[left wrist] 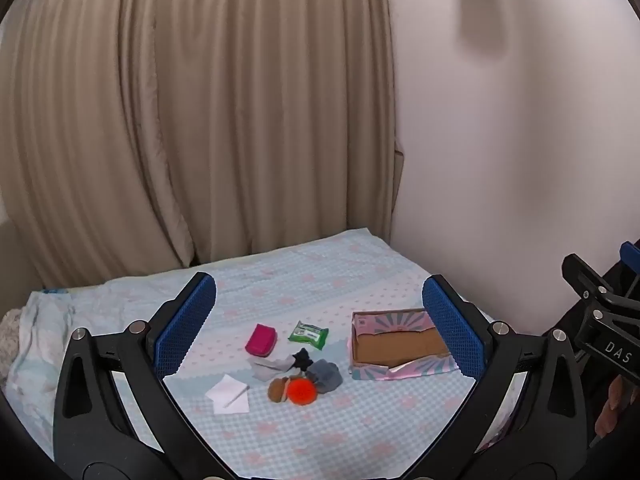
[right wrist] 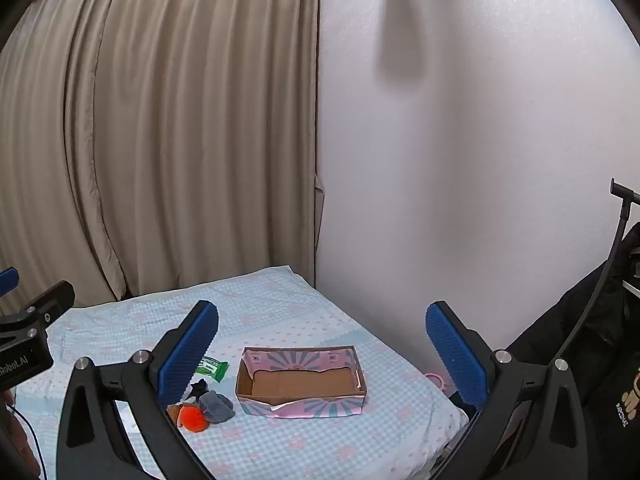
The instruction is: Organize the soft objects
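Sitting in a loose clump mid-bed are the soft bits: an orange pom-pom (left wrist: 302, 391) touching a brown plush thing (left wrist: 279, 389) on its left, a grey sock (left wrist: 326, 375) just right of it, a black scrap (left wrist: 302, 358) and a pale grey cloth (left wrist: 268, 366) behind. A pink pouch (left wrist: 261, 340) and a green wipes pack (left wrist: 308, 335) lie a bit farther back, apart from each other, and some white paper (left wrist: 228, 395) sits near-left of the clump.

Right of all that is the cardboard box (right wrist: 300, 405), open on top with nothing inside, its near wall torn along the rim. It stands close to the bed's right edge, with a clear strip of checked sheet (right wrist: 320, 448) between it and the clump, and plenty of bare sheet toward the near side too. Far edge of the bed meets a beige curtain (right wrist: 160, 140) and a white wall (right wrist: 460, 160). A pink ring-shaped item (right wrist: 434, 380) peeks out at the right edge by the wall.

Both claws hang above the bed: left gripper (left wrist: 320, 332) and right gripper (right wrist: 322, 354) are spread about as wide as they go, with nothing between the blue pads.
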The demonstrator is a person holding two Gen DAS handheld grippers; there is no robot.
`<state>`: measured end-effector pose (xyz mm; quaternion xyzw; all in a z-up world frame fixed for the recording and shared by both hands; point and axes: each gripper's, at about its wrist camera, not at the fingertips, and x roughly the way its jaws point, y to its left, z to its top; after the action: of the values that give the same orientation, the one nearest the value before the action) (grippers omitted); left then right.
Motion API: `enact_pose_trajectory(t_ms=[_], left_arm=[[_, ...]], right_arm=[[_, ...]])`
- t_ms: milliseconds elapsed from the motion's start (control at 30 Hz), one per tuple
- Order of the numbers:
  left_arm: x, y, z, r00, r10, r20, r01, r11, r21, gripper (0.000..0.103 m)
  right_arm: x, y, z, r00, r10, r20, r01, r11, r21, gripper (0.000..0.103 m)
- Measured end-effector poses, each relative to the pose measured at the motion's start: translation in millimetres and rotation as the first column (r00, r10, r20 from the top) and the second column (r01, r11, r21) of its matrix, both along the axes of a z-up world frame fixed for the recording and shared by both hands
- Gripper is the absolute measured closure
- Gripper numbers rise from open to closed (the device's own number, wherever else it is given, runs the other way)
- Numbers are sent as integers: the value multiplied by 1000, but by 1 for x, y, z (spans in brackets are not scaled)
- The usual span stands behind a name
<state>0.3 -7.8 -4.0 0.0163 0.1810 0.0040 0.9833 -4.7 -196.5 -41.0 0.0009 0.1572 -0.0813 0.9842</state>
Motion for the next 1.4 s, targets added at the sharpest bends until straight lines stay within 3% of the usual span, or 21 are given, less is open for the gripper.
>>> enact_pose_trajectory(t_ms=[1000, 1400], left_arm=[[5, 11, 3, 1000, -26, -17, 26, 999, -32, 1], [3, 7, 8, 1000, -28, -13, 28, 1000, -13, 1]], right_arm=[[4, 8, 1, 1000, -13, -8, 13, 1000, 4, 0], [5, 8, 1, 1000, -20, -12, 20, 1000, 1, 0]])
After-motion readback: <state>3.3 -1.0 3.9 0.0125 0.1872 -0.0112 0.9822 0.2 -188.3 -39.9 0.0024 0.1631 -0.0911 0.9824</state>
